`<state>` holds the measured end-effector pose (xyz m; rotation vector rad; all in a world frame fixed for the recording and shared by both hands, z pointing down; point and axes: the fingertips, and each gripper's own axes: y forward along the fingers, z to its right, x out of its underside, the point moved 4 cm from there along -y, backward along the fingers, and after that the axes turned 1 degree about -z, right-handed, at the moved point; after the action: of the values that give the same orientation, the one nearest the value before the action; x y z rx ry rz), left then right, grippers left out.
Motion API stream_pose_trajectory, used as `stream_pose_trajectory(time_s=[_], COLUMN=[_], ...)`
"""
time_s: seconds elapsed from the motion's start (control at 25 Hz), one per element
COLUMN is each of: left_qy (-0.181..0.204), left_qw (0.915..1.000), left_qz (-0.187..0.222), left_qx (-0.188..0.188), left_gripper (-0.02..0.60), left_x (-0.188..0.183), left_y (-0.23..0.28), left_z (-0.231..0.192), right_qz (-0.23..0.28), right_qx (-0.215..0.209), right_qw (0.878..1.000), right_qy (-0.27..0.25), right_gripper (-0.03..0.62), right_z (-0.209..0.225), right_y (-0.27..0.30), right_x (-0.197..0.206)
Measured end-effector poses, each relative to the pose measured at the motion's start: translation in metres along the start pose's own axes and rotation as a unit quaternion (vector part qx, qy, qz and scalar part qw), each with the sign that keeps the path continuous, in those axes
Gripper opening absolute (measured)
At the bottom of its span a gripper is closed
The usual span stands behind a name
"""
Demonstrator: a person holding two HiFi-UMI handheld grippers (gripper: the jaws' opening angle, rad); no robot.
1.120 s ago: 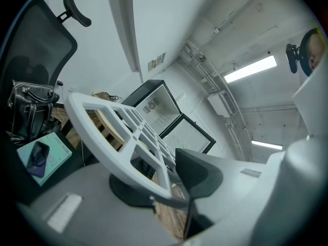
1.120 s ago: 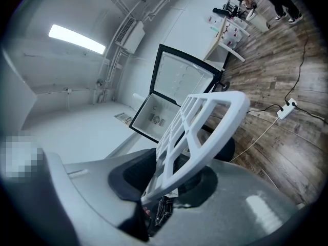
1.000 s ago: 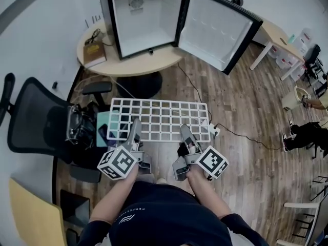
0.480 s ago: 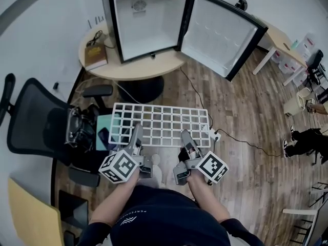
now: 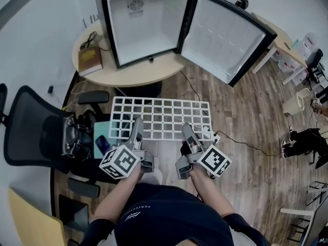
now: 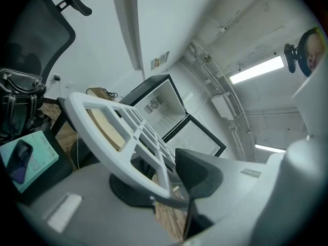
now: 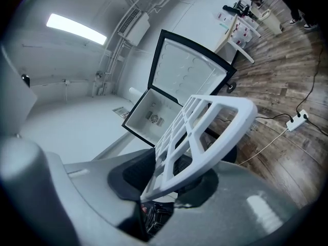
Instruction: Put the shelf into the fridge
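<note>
In front of you, in the head view, the white plastic grid shelf [image 5: 160, 118] hangs level above the wooden floor [image 5: 246, 111]. It is well short of the small black fridge with a white inside [image 5: 146, 24], which stands open and bare on the round pale worktop [image 5: 128, 73]. Your left hand-held gripper [image 5: 137, 126] and right hand-held gripper [image 5: 187, 129] each take the shelf's near edge.

In the left gripper view, the left hand-held gripper [image 6: 164, 181] is clamped on the shelf [image 6: 123, 132], one pad on either face of the rim bar.

In the right gripper view, the right hand-held gripper [image 7: 171, 181] also has the shelf [image 7: 205, 132] between its pads and touching them, but its jaws have just been opening. That is your risk. If this grip slackens further, the shelf could twist, sag on that side and slip out. It could also reach the fridge [image 7: 154, 114] tilted and jam against a wall.
</note>
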<state>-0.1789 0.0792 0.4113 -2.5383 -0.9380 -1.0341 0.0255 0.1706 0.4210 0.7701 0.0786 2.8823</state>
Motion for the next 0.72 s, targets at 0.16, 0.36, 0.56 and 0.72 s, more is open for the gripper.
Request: stream_pose_trajectory(time_s=[0.16, 0.36, 0.56, 0.72], left_qy=[0.001, 0.002, 0.001, 0.001], left_qw=[1.0000, 1.0000, 0.9998, 0.9997], left_qz=[0.001, 0.008, 0.018, 0.023], left_qx=[-0.002, -0.002, 0.000, 0.000], left_gripper=[0.130, 0.132, 0.133, 0.137], left_x=[-0.012, -0.030, -0.048, -0.060], left_y=[0.034, 0.072, 0.106, 0.124], left_z=[-0.007, -0.015, -0.024, -0.033], right_qz=[-0.002, -0.007, -0.011, -0.020], right_qx=[-0.002, -0.008, -0.013, -0.021], right_qw=[1.000, 1.000, 1.000, 0.999], right_qy=[-0.001, -0.009, -0.018, -0.020], right_gripper=[0.110, 0.112, 0.114, 0.114], right_z=[0.003, 0.003, 0.000, 0.000], right_y=[0.033, 0.075, 0.115, 0.142], right_x=[-0.018, -0.039, -0.057, -0.065])
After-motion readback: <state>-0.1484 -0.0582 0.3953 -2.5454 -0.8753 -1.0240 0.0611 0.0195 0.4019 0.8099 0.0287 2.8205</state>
